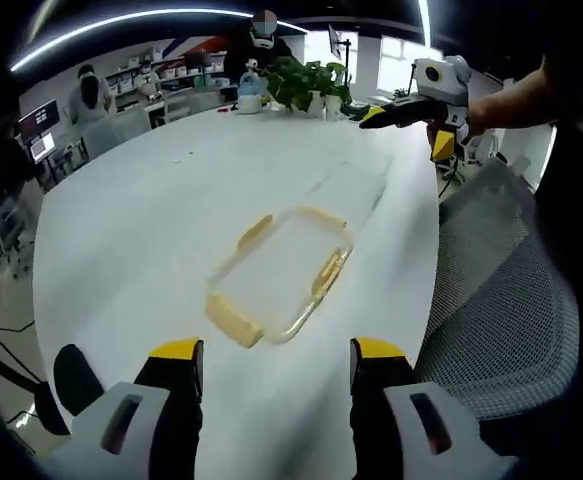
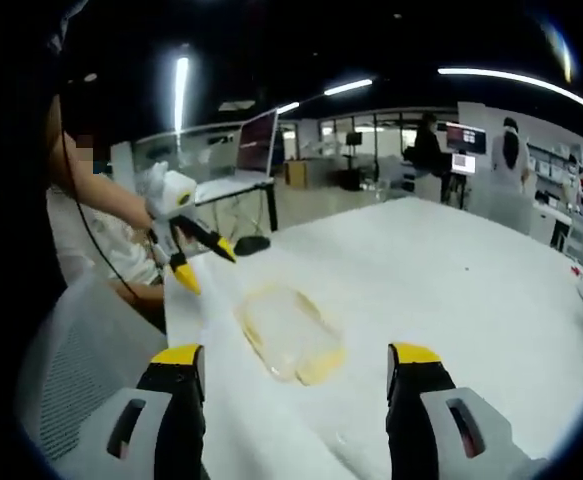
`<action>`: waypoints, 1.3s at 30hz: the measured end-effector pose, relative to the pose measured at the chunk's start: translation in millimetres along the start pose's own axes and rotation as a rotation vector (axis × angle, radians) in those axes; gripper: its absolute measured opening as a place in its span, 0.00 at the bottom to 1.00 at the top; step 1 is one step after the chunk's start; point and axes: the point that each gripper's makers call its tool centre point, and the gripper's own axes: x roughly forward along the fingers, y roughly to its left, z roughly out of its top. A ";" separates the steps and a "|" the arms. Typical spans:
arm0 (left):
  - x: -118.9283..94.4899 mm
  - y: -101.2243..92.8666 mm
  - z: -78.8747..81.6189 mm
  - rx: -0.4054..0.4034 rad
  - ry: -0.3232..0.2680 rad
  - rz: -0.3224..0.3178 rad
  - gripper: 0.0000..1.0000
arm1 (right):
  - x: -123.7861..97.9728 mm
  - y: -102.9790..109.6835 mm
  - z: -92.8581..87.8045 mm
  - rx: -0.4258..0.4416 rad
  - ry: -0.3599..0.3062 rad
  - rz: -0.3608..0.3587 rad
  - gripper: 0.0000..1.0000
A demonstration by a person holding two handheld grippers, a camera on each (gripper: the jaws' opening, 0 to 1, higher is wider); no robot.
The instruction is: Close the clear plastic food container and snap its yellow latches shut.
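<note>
So, left to right across the scene
Left gripper (image 1: 276, 355): jaws spread wide with nothing between them, held above the near edge of the table, aimed at the container
Table (image 1: 151, 200): large, white, rounded; bare around the container
Container (image 1: 279, 275): clear plastic, rectangular with rounded corners, lying flat on the table just ahead of the left gripper; in the right gripper view it sits at (image 2: 289, 335), between the two grippers
Lid: it looks to be lying on top of the container, though the clear plastic makes it hard to tell whether it is pressed fully home
Latches (image 1: 233, 322): yellow; the near one and the one on the right side (image 1: 326, 272) appear splayed outward and not snapped down
Right gripper (image 2: 299, 365): jaws wide apart and empty, hanging over the table short of the container; from the left gripper view it shows far off at (image 1: 403, 118), well apart from the container
Chair (image 1: 501, 300): grey mesh, beside the table
Plants (image 1: 311, 85): green, in pots at the far end of the table
Progress: early by my reading; neither gripper touches the container, and the latches are all left to press shut
</note>
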 end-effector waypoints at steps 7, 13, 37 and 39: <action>5.4 7.8 -1.5 0.023 0.019 -0.017 0.59 | 8.8 -0.7 -1.5 -0.004 0.016 0.010 0.73; 9.8 8.9 -1.3 0.046 0.031 -0.038 0.58 | 16.0 -0.8 -0.9 -0.010 0.029 0.018 0.73; 24.0 20.8 -8.3 0.126 0.084 -0.096 0.56 | 43.4 2.1 -13.5 -0.076 0.123 0.097 0.71; 25.0 22.7 -6.9 0.133 0.087 -0.102 0.56 | 45.9 3.4 -14.6 -0.085 0.135 0.105 0.71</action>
